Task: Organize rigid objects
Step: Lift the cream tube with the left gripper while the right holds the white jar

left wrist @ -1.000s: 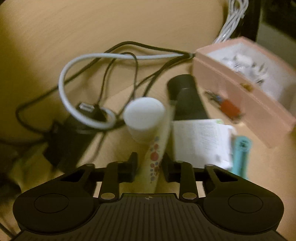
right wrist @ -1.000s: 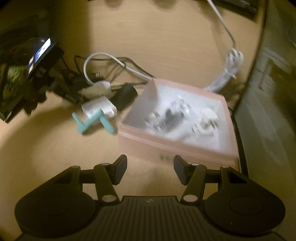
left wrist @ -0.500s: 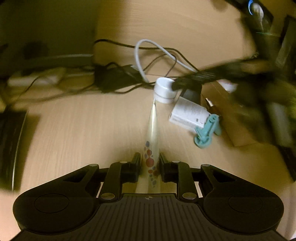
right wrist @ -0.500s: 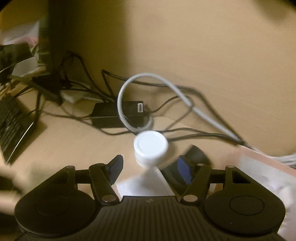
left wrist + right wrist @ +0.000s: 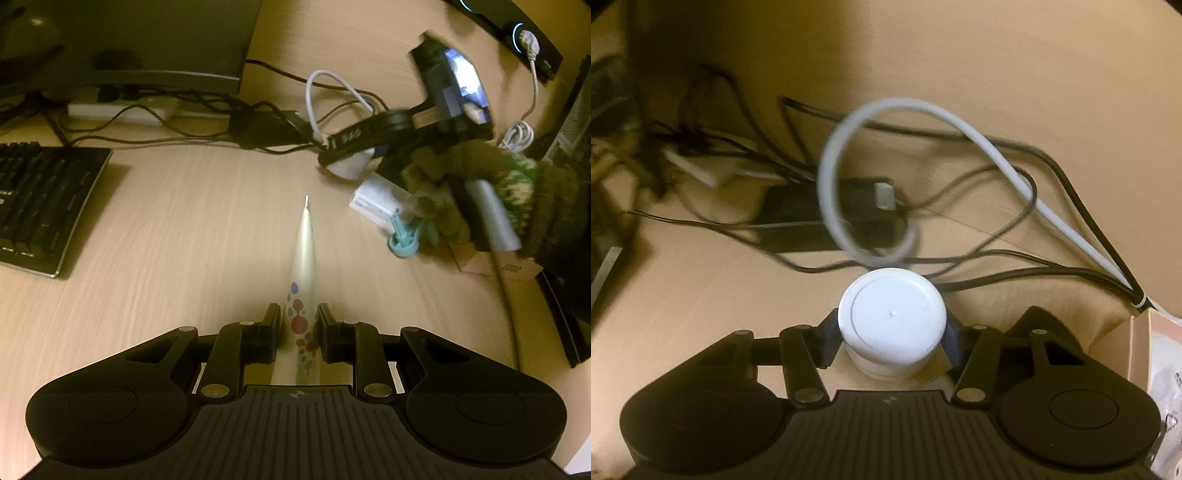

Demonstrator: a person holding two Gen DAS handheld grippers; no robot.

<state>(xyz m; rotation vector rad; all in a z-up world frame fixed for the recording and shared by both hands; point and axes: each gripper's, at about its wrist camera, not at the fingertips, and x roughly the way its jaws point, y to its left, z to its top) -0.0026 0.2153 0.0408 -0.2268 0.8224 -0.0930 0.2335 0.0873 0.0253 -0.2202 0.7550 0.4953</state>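
My left gripper [image 5: 298, 321] is shut on a pale tapered handle [image 5: 303, 266] with red and blue dots and a thin metal tip, held above the wooden desk [image 5: 184, 236]. My right gripper [image 5: 891, 334] is closed around a white round-capped jar [image 5: 892, 319]. In the left wrist view the right gripper [image 5: 347, 155] shows at the upper right, on the white jar [image 5: 349, 166]. A white box [image 5: 376, 201] and a teal plastic piece [image 5: 404, 240] lie beside it. The pink box [image 5: 1145, 354] is at the right edge.
A black keyboard [image 5: 40, 203] lies at the left. A tangle of black cables, a looped white cable [image 5: 849, 177], a black adapter [image 5: 827, 218] and a white power strip [image 5: 122, 109] line the back. A gloved hand [image 5: 517, 199] holds the right gripper.
The left gripper drew back with the dotted handle, away from the white jar. The right gripper moved in and closed on the jar.
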